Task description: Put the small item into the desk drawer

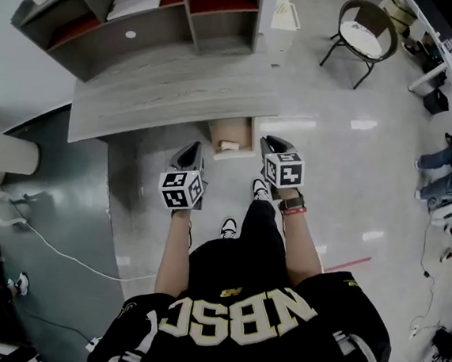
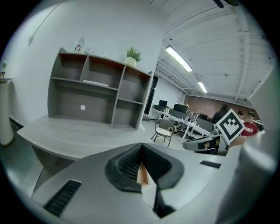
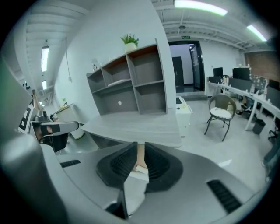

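Under the grey desk [image 1: 170, 99] a wooden drawer [image 1: 223, 128] stands pulled out, and a small white item [image 1: 229, 145] lies at its front. My right gripper [image 1: 271, 143] hovers just right of the drawer; its jaws stand a narrow gap apart with nothing between them. In the right gripper view the drawer [image 3: 140, 153] and the white item [image 3: 141, 169] show through the gap of the right gripper [image 3: 140, 146]. My left gripper [image 1: 189, 155] hangs below and left of the drawer. In the left gripper view the left gripper [image 2: 141, 151] has its pads meeting at the tips, holding nothing.
A grey shelf unit [image 1: 145, 25] stands on the desk's far side. A white cabinet [image 1: 281, 22] sits right of the desk and a round chair [image 1: 367, 35] beyond it. People's legs [image 1: 449, 174] show at the right edge. A white cable [image 1: 53, 243] runs across the floor on the left.
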The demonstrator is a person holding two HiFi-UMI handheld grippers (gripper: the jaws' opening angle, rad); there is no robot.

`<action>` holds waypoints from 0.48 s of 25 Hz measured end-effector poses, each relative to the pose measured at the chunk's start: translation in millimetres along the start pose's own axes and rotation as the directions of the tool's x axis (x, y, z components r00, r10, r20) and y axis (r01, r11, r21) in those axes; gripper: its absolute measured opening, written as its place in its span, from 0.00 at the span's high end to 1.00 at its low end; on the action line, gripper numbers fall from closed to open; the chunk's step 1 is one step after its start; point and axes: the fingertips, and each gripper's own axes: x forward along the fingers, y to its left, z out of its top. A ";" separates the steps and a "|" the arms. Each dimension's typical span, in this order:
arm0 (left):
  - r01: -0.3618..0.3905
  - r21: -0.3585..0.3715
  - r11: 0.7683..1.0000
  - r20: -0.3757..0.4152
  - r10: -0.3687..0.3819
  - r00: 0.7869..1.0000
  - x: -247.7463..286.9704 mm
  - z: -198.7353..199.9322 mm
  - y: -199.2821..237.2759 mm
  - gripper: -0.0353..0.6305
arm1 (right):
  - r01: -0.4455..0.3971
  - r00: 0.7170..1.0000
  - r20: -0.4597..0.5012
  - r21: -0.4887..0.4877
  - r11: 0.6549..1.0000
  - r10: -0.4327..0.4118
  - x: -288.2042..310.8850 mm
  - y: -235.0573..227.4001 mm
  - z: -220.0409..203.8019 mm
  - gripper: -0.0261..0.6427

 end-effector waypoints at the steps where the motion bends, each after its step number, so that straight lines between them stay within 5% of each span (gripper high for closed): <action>1: 0.006 0.010 1.000 0.019 -0.006 1.000 -1.3 9.7 -1.5 0.92 | 0.010 0.999 0.031 -0.001 1.000 -0.010 -5.9 0.8 9.9 0.88; 12: 0.022 0.105 0.994 0.178 -0.040 0.983 -45.9 76.7 -31.2 0.92 | 0.014 0.962 0.271 -0.001 1.000 -0.013 -91.0 28.2 74.3 0.91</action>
